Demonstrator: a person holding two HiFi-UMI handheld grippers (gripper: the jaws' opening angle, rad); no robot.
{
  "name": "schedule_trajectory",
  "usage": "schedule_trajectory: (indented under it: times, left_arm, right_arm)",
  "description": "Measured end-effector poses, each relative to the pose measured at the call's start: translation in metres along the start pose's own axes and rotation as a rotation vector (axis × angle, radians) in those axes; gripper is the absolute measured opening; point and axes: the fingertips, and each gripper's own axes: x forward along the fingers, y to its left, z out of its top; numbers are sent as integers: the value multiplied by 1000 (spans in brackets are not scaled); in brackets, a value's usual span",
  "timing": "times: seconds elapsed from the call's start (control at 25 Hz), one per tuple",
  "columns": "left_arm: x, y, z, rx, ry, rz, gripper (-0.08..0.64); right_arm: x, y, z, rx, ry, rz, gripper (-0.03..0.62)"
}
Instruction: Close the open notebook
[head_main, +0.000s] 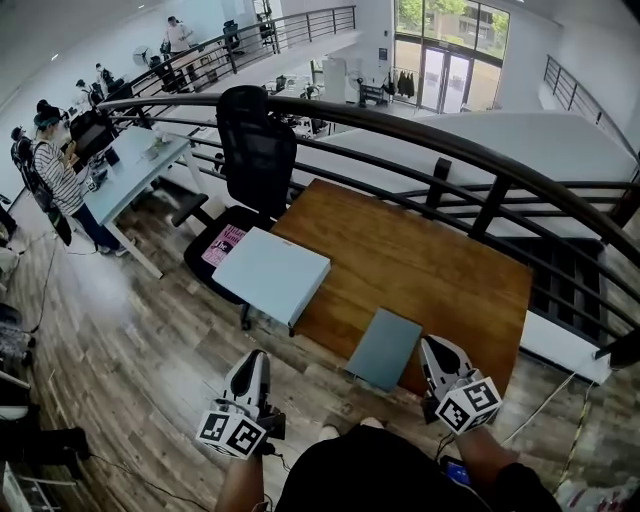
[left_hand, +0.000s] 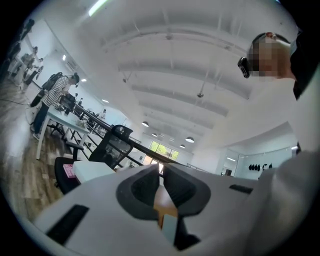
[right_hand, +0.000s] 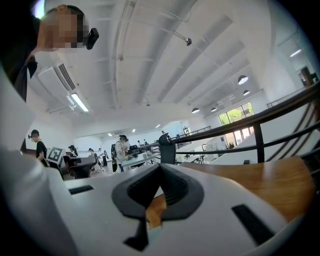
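Observation:
A grey-blue notebook lies flat with its cover down at the near edge of the wooden table. My left gripper hangs over the floor, left of the notebook and short of the table, with its jaws shut and nothing in them. My right gripper is at the table's near edge, just right of the notebook, shut and holding nothing. In the left gripper view the jaws meet with only a slit of table behind them. The right gripper view shows its jaws closed above the wood.
A larger pale blue flat box sits on the table's left corner, over a black office chair. A dark curved railing runs behind the table. People work at desks far left.

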Motion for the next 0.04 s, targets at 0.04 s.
schedule_trajectory:
  times: [0.04]
  left_arm:
    - [1,1,1,3,0,0,31]
  right_arm:
    - [3,2,1,-4,-2,5,-6]
